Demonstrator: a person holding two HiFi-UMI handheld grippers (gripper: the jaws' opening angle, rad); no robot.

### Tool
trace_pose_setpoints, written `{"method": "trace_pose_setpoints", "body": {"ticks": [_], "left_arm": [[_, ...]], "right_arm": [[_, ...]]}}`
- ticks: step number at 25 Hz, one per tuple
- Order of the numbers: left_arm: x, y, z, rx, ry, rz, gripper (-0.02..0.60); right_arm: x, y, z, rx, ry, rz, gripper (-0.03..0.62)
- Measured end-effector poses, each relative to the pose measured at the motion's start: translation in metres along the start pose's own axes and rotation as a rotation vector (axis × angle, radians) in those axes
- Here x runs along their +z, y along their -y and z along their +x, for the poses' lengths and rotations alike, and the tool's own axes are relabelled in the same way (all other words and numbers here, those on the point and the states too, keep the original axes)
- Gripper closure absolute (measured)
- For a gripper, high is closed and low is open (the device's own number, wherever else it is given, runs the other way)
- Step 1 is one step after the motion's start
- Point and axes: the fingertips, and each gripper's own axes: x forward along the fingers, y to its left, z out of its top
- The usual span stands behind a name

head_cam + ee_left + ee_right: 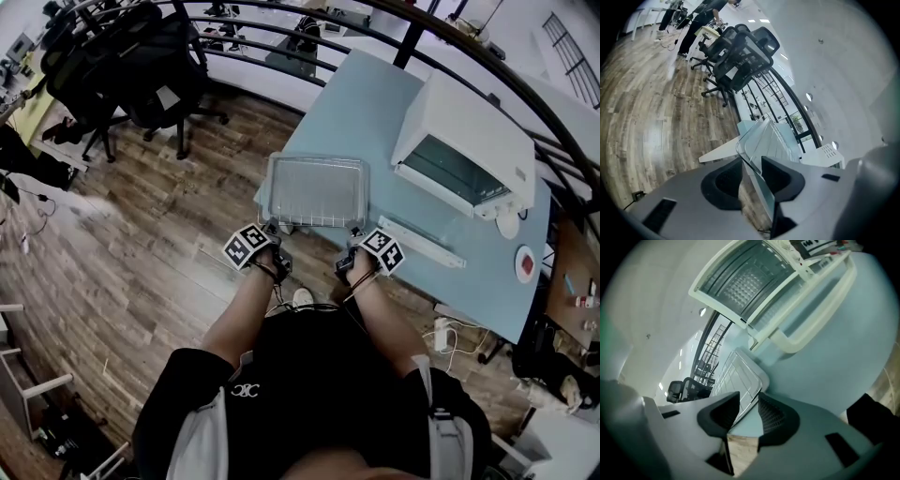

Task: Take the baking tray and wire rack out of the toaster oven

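Nearest the head view's lens is the person point(309, 394) in a dark top, both bare forearms reaching forward. Each hand holds a grey gripper topped by a cube of black and white square markers: the left gripper point(267, 246) and the right gripper point(361, 251). Just ahead of both sets of jaws lies the baking tray point(316, 220), a shallow rectangle of shiny metal with rounded corners. It sits flat at the near corner of a smooth pale blue counter point(375, 103). Its long axis runs crosswise, from one gripper to the other. The wire rack point(316, 187), a grid of thin parallel bars, lies inside it. Beyond the right jaws stands the boxy white toaster oven point(466, 122). Under and beyond the left jaws is a plank wood floor point(141, 234).

In the left gripper view, the dark, padded jaws are spread. The tray's thin raised rim passes between them, close to the right-hand jaw with a clear gap at the other. The tray runs straight away from the jaws. Black mesh office chairs point(740, 56) stand far beyond.

In the right gripper view, the ribbed jaws are likewise spread, with the tray's rounded corner and the rack's bars between them and a gap on each side. Past the jaws the oven's door point(820, 310) hangs open, its thick white handle nearest.
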Motion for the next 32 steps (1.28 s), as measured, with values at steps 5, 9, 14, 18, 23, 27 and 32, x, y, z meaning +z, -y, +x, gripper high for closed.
{"method": "trace_pose_setpoints", "body": {"ticks": [5,9,14,18,23,27,32], "left_arm": [[-0.002,-0.007,-0.003,0.037,-0.002,0.042,0.425],[0.009,-0.01,-0.011,0.092,0.054,0.123,0.416],[0.032,0.008,-0.028,0.123,0.155,0.325,0.418],[0.046,0.03,-0.047,0.15,0.225,0.554,0.506],[0.045,0.079,-0.065,0.057,0.282,0.754,0.563],[0.037,0.129,-0.081,-0.058,0.32,0.86,0.568],[0.024,0.211,-0.115,-0.21,0.412,1.027,0.568]], "right_arm": [[-0.002,0.015,-0.006,-0.082,-0.003,-0.039,0.41],[0.004,0.018,-0.012,-0.098,0.013,-0.108,0.41],[0.012,0.012,-0.026,-0.085,0.041,-0.235,0.411],[0.023,-0.007,-0.049,-0.063,0.117,-0.464,0.582],[0.042,-0.065,-0.081,0.107,0.287,-0.71,0.592],[0.062,-0.108,-0.108,0.198,0.422,-0.854,0.592],[0.09,-0.151,-0.15,0.251,0.582,-0.953,0.594]]}}
